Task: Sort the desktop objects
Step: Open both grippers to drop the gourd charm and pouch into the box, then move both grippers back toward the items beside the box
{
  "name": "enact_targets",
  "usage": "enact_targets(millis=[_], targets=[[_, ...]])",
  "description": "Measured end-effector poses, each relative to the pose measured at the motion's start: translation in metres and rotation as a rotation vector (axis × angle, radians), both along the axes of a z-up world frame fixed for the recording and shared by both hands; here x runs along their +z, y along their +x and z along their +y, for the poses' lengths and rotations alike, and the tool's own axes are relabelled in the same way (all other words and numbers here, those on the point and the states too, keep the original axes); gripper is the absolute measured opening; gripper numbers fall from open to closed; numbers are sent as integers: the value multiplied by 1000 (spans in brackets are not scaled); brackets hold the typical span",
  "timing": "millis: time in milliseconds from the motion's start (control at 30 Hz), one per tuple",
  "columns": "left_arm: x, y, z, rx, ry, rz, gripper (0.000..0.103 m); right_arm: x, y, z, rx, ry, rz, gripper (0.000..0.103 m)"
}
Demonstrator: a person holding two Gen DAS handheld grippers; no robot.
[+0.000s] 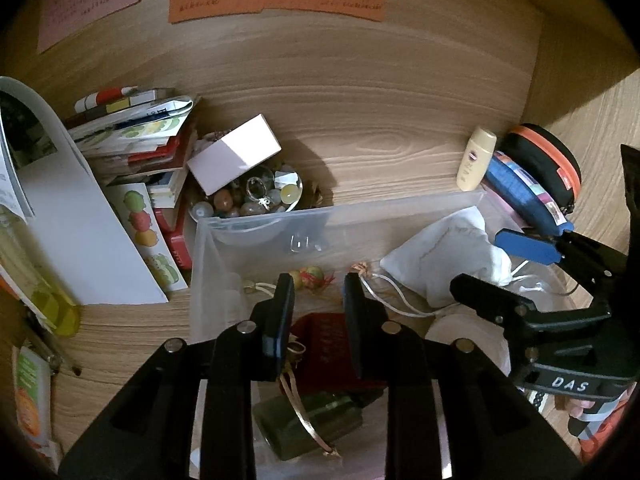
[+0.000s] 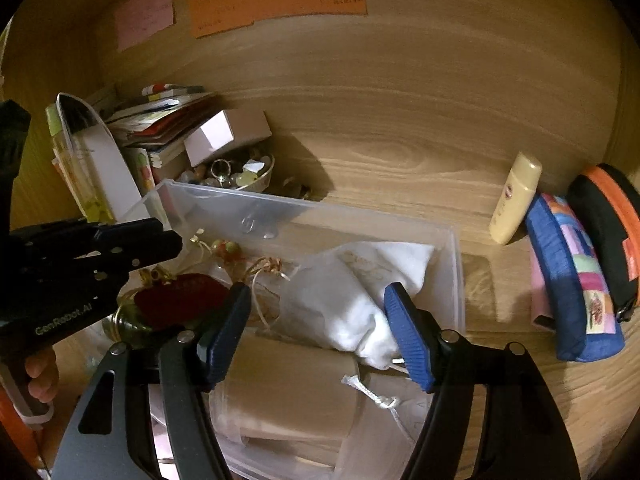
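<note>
Both grippers hung over the clear bin: left gripper fingers narrowly apart, empty; right gripper spread wide around the white pouch.

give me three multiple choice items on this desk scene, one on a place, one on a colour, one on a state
1. Where does the white drawstring pouch lie?
A. inside the clear plastic bin
B. on the book stack
C. beside the orange-rimmed case

2. What colour is the small bottle leaning by the blue pouch?
A. green
B. pale yellow
C. red

3. How do the jaws of the right gripper stand?
A. clamped on the bottle
B. shut with nothing between
C. apart, over the white drawstring pouch

Key: 1 A, the pouch sits within the bin's walls; 2 B, its body is cream yellow; 3 C, a wide gap shows between the blue pads above the pouch.
</note>
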State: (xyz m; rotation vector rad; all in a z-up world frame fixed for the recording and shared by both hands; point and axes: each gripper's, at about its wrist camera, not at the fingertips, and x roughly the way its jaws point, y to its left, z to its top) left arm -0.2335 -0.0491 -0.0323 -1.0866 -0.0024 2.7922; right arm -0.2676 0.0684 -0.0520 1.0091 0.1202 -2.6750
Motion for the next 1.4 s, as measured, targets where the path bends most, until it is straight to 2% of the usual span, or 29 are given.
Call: enact_targets(millis=[100, 200, 333, 433, 533, 700, 767, 833, 933, 1067, 1200, 1400], targets=[[3, 3, 0, -1, 2, 10, 37, 2, 5, -3, 7, 16, 24, 80], [10, 9, -1, 8, -6, 48, 45, 6, 9, -6, 19, 18, 40, 81], [17, 14, 1, -11, 1, 75, 62, 11, 15, -9, 41, 20, 62, 85], [24, 21, 6, -10, -31, 93, 65, 19, 21, -9, 49, 13, 77, 86], [34, 29, 7, -18, -30, 114, 71, 29, 29, -4, 47, -3, 87, 87], [56, 52, 4, 7, -52, 193, 81, 43, 46, 8, 32, -52, 117, 98], [62, 61, 3, 17, -55, 219, 90, 48, 54, 13, 20, -53, 133, 98], [69, 71, 1, 26, -67, 246, 90, 52, 60, 17, 19, -62, 136, 98], [74, 83, 0, 29, -75, 264, 99, 57, 70, 22, 18, -81, 137, 98], [76, 101, -2, 25, -87, 271, 99, 60, 85, 28, 17, -99, 140, 101], [72, 116, -10, 44, -99, 268, 99, 59, 105, 30, 7, -57, 159, 101], [53, 123, -30, 60, -56, 192, 99, 54, 123, 40, -14, -40, 168, 101]])
